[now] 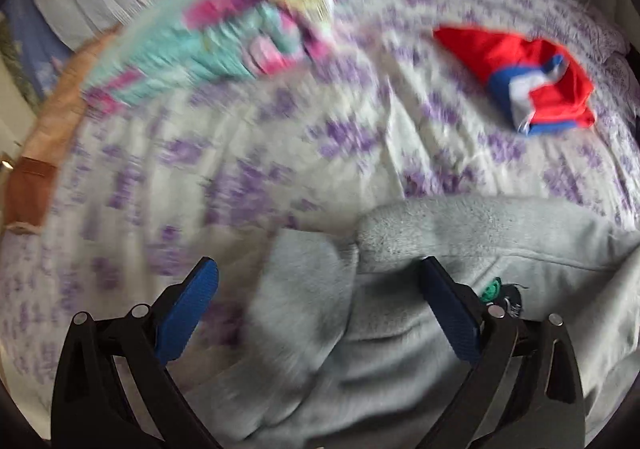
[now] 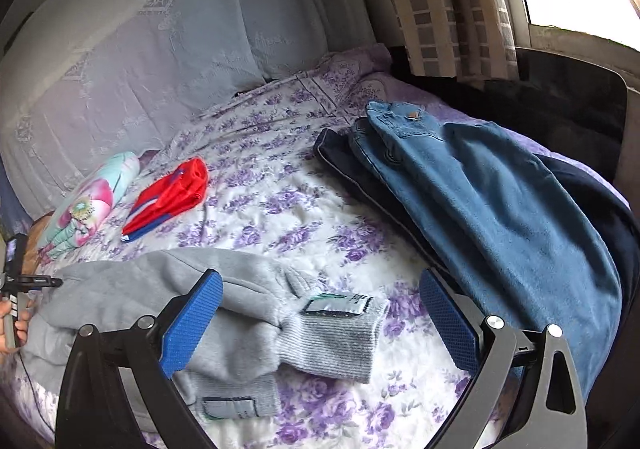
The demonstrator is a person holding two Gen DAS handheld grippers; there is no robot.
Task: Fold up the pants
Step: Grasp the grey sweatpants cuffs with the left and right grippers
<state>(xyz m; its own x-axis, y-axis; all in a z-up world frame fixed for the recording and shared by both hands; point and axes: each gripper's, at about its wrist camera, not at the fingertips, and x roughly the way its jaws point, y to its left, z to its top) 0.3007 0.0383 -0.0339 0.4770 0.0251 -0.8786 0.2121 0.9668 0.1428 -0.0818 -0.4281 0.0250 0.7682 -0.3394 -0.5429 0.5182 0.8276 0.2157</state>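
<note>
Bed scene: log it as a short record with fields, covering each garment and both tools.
surface: floral bedspread
task item: grey sweatpants, lying crumpled at the near edge, cuffs toward the right
left tool: open, over the grey sweatpants, holding nothing
right tool: open, above the cuffs, holding nothing
folded items: tie-dye garment; red and blue garment
pile on right: blue jeans on top of dark pants

The right gripper [image 2: 320, 313] hangs with jaws spread wide over grey sweatpants [image 2: 240, 313] lying rumpled on a purple-flowered bedspread [image 2: 296, 209], ribbed cuffs nearest the camera. To the right lie blue jeans [image 2: 492, 209] over a darker garment. Farther back sit red shorts [image 2: 172, 189] and a pastel bundle [image 2: 92, 205] (folded, apparently); the left gripper [image 2: 24, 281] shows at the left edge
</note>
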